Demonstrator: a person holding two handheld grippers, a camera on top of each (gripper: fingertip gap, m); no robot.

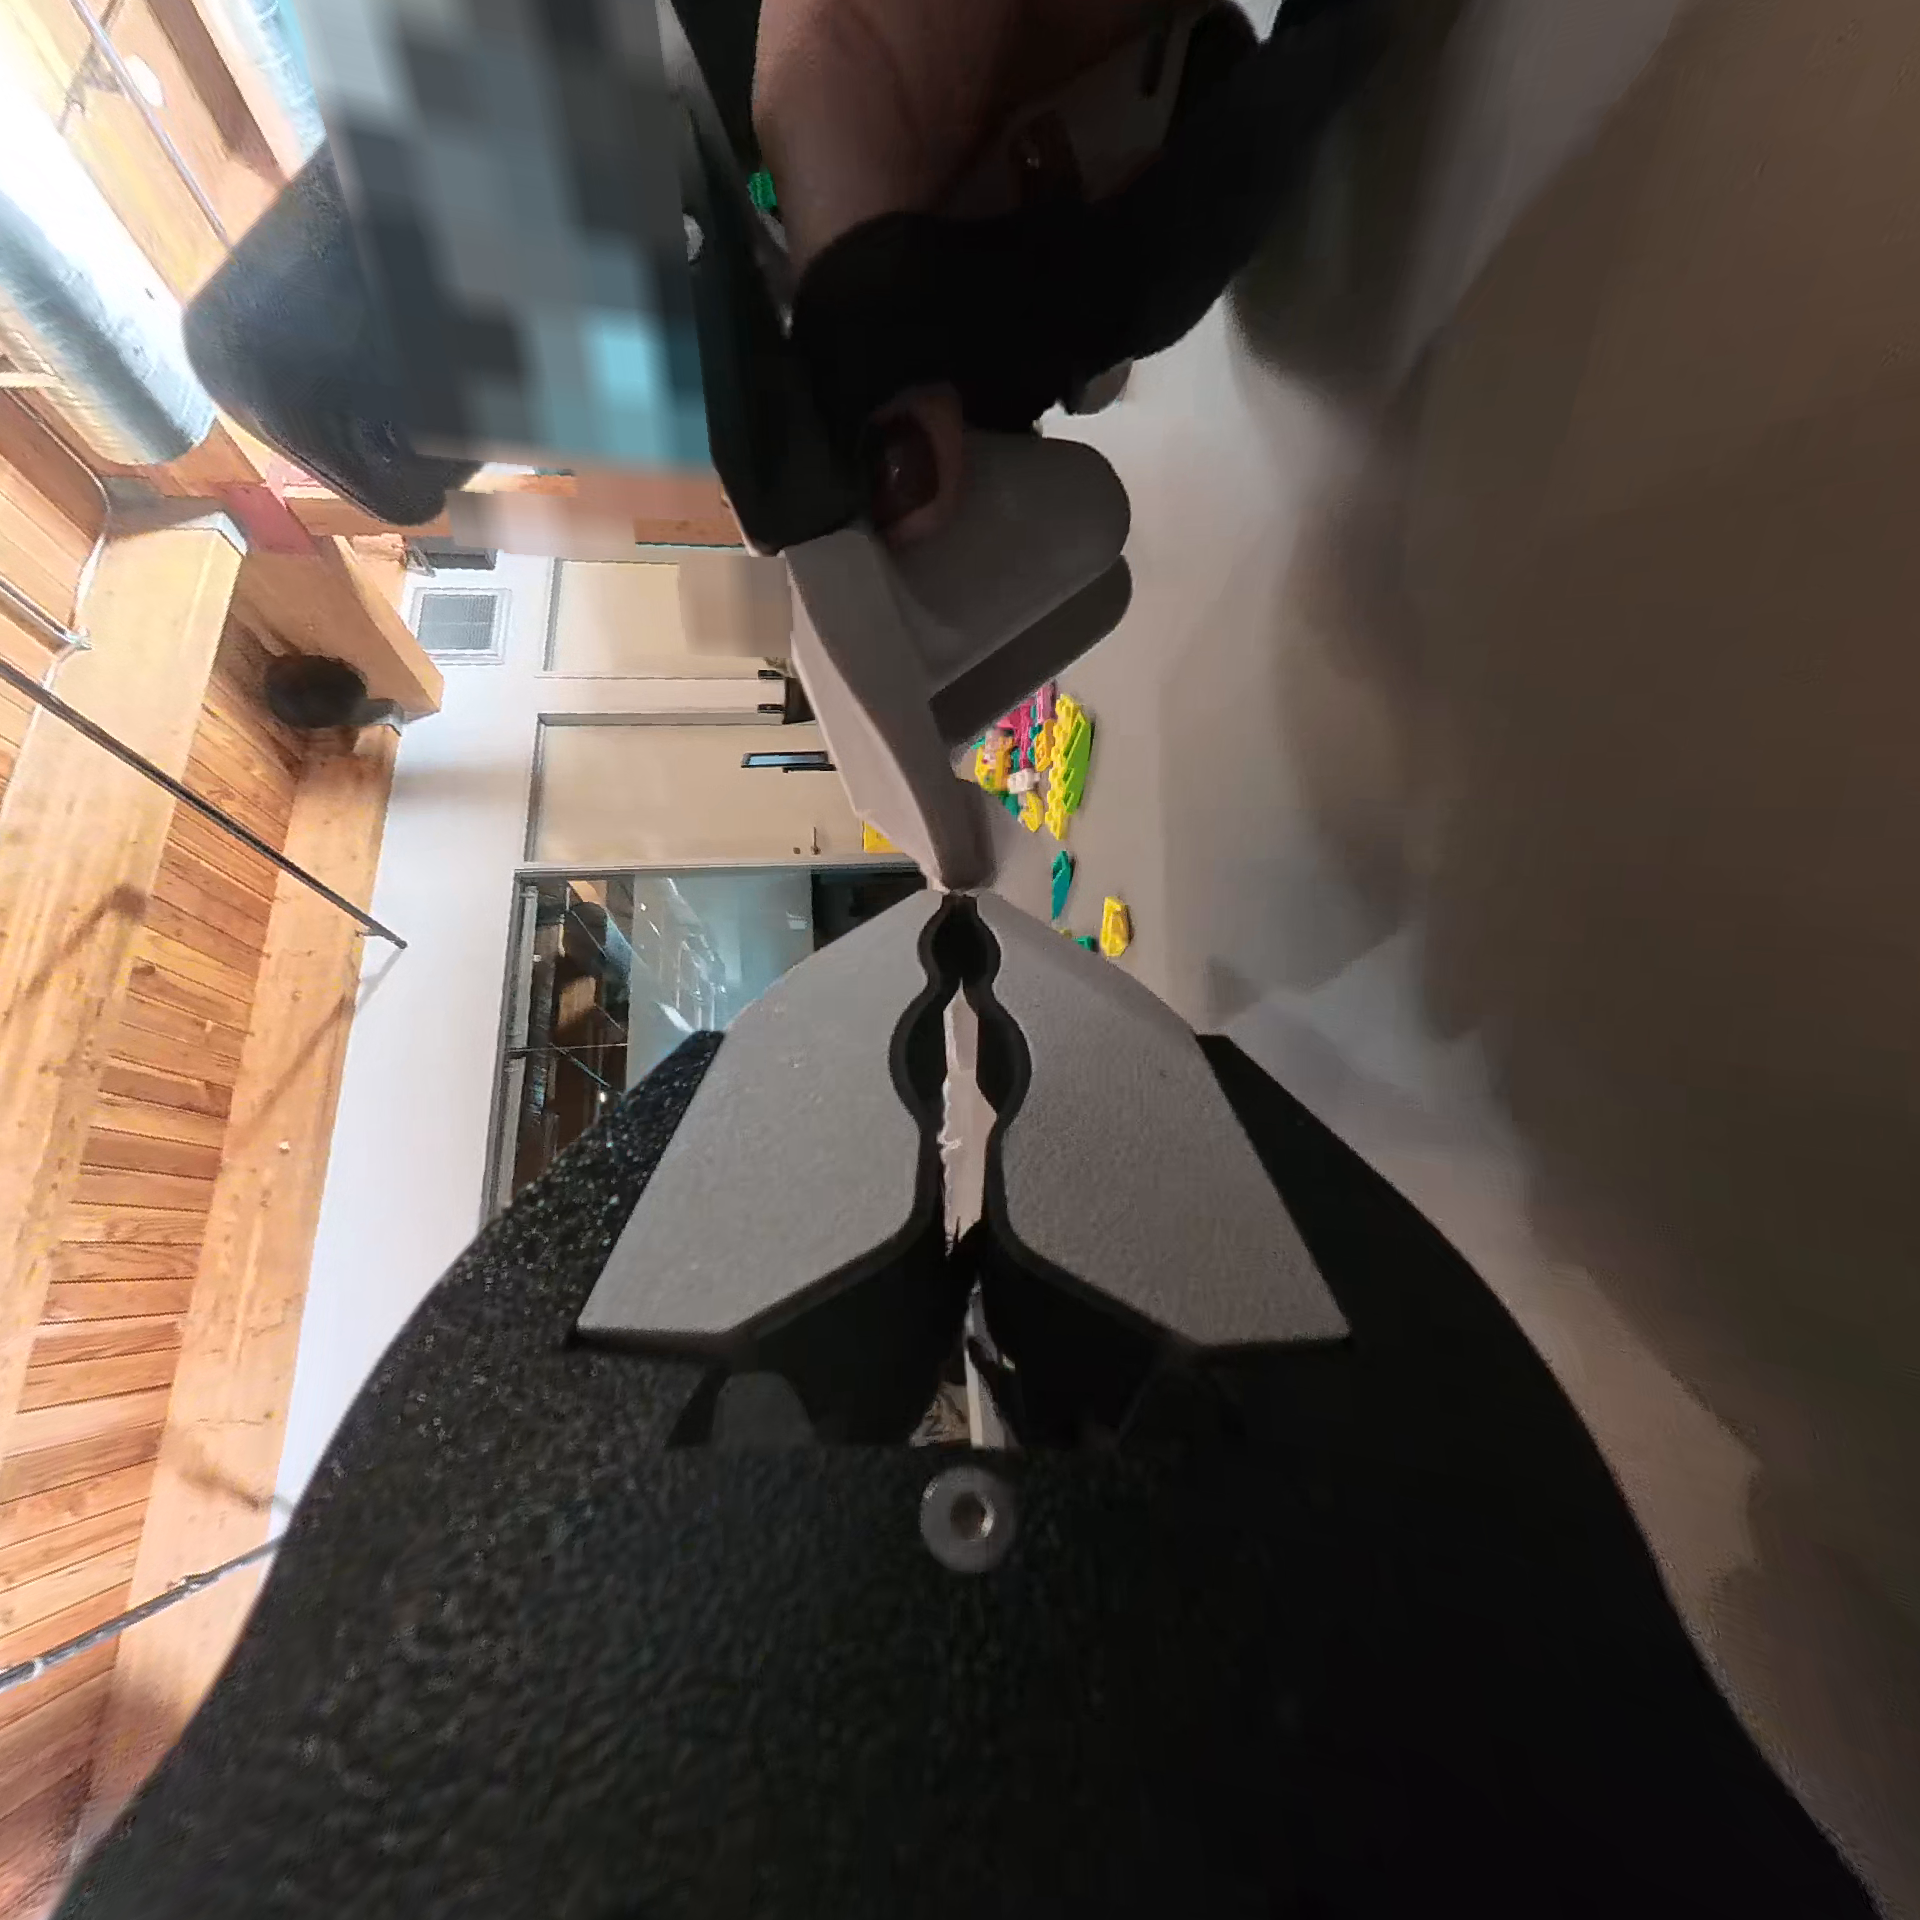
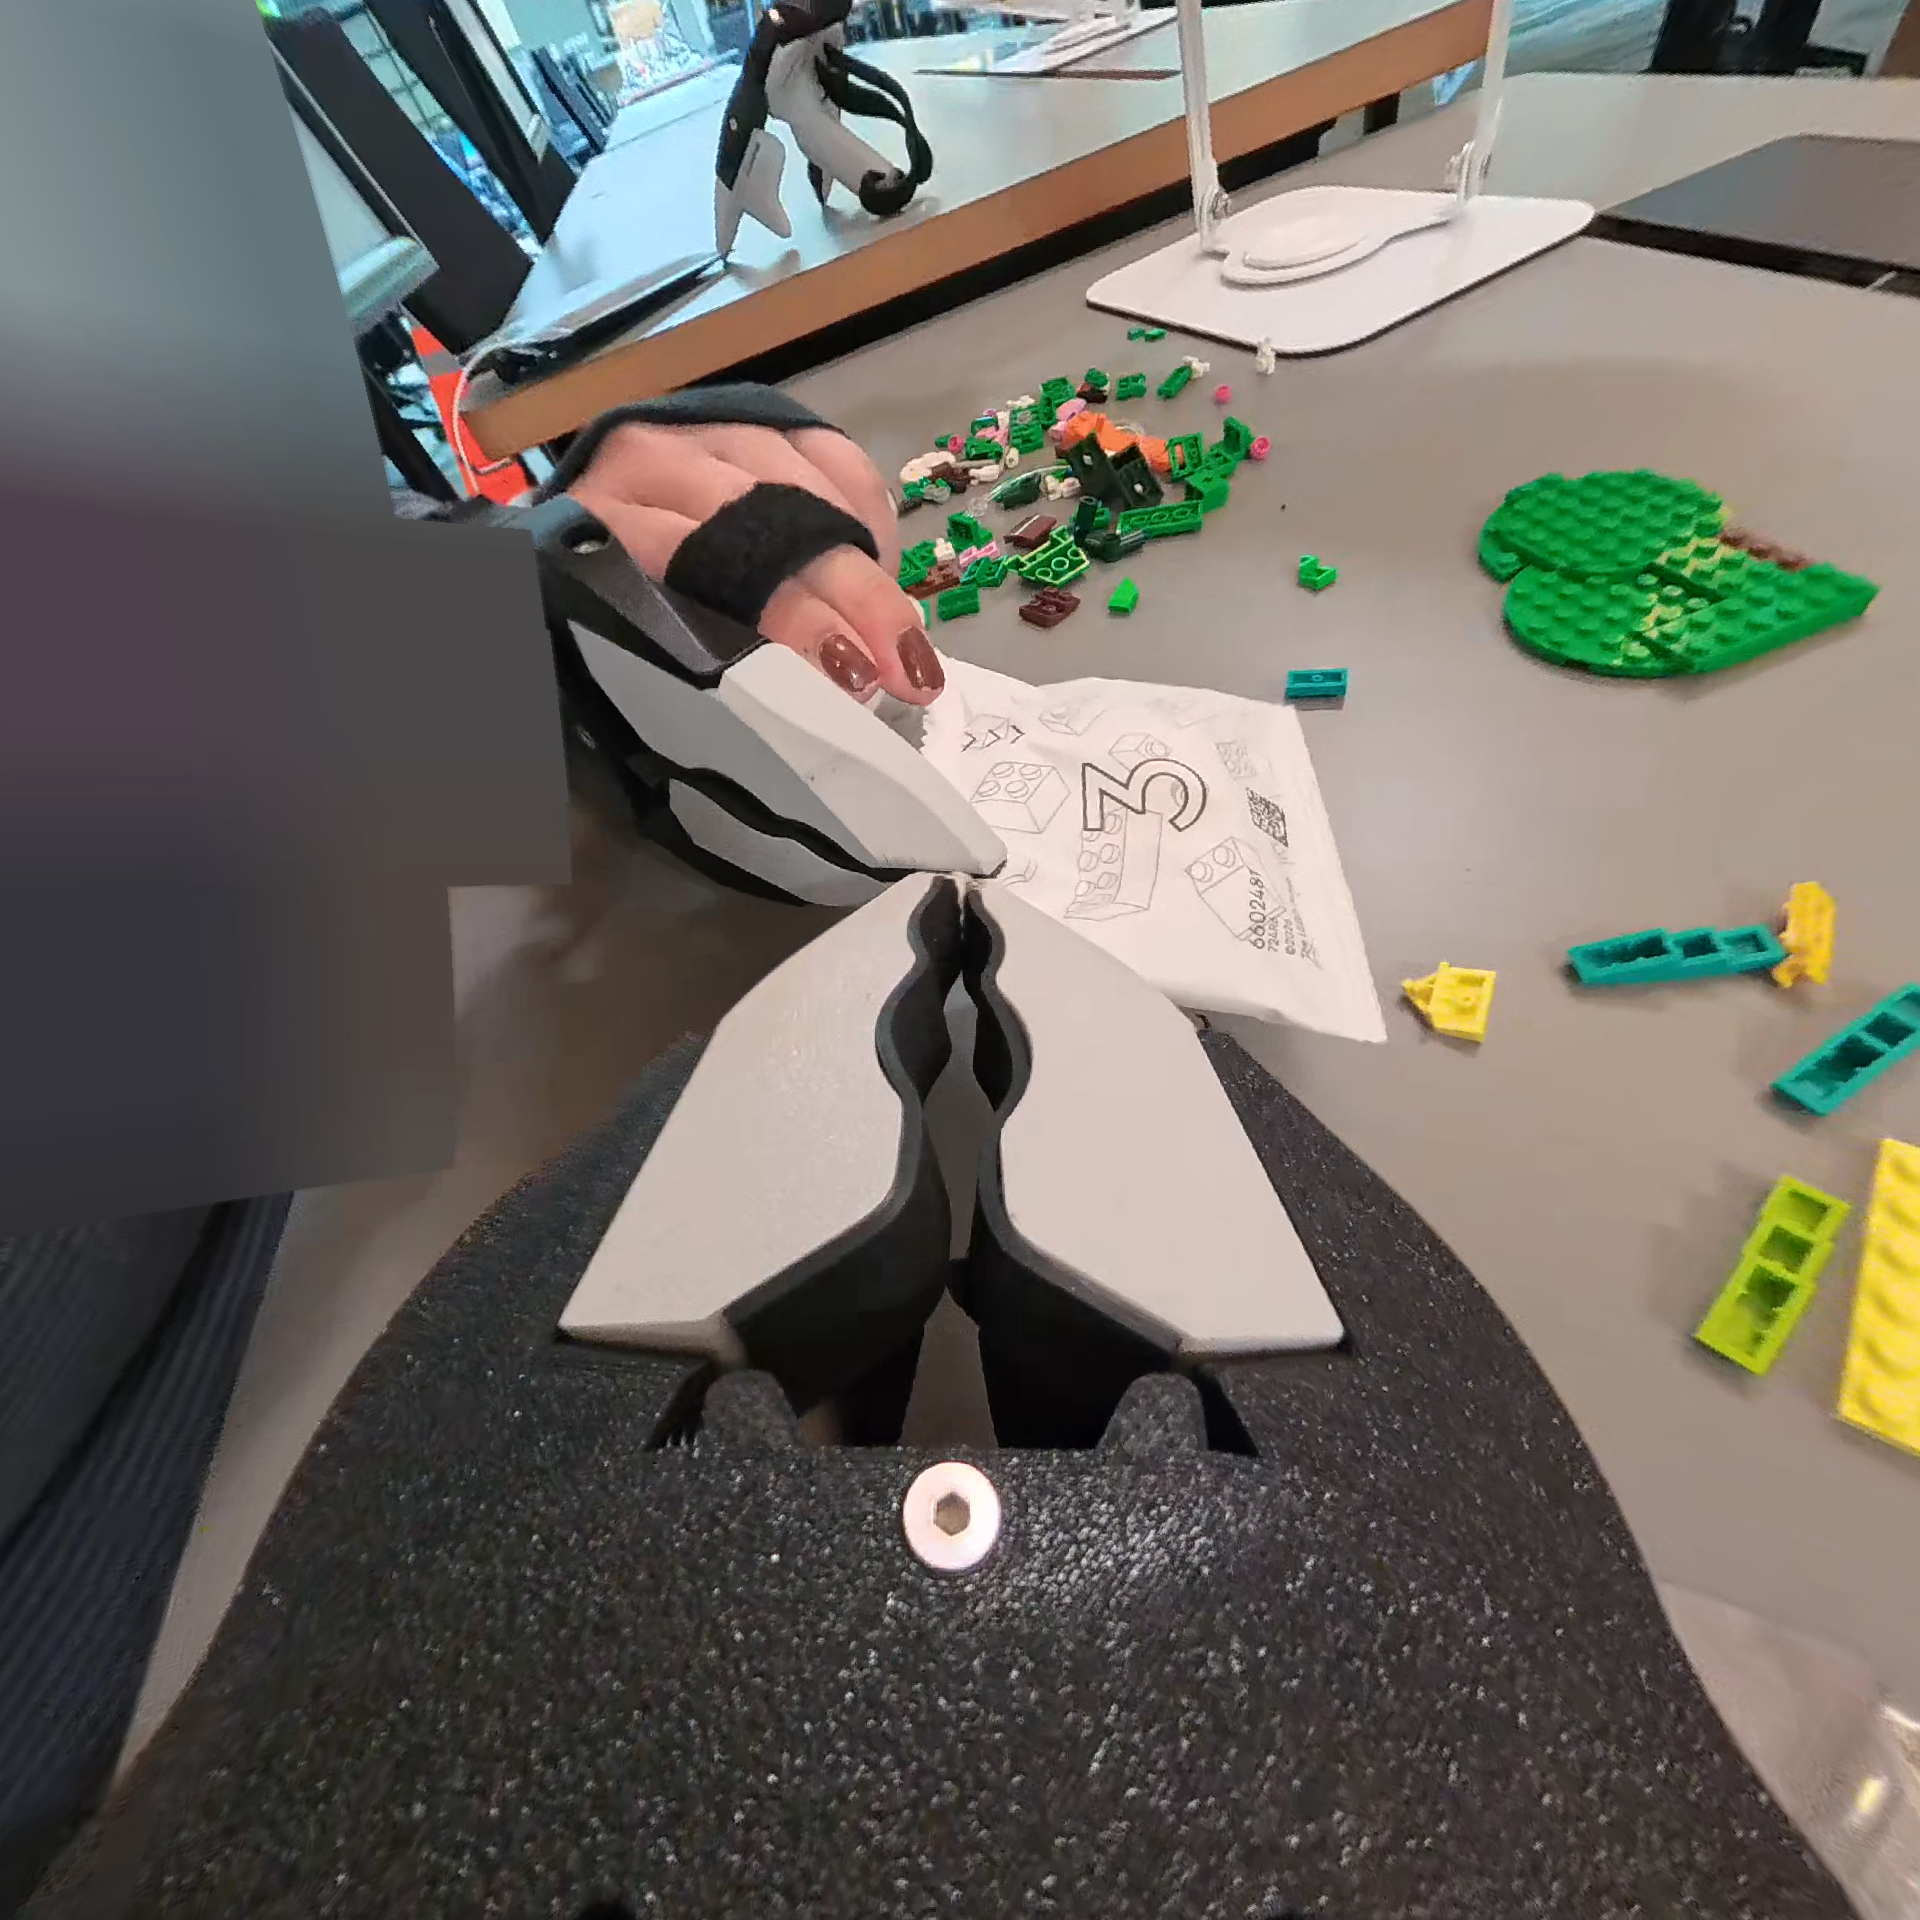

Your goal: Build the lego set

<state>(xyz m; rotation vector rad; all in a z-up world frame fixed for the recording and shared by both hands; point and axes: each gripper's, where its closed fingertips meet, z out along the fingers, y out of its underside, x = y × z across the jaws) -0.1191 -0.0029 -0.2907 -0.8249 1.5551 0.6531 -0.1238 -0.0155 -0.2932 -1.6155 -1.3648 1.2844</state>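
Tongs of both hands, left (image 2: 992, 868) and right (image 2: 961, 894), were clamped shut on one corner of the white bag (image 2: 1164, 831), tips touching, apparently to tear it.

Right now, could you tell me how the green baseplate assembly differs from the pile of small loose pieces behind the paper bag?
The green baseplate assembly is one joined, flat build; the pile of small loose pieces is many separate bits, scattered. The assembly is mostly bright green with a lime-yellow strip; the pile mixes green, dark brown, pink, white and orange. The assembly lies to the right of the white paper bag; the pile lies beyond it. Both rest on the grey table, untouched by either gripper.
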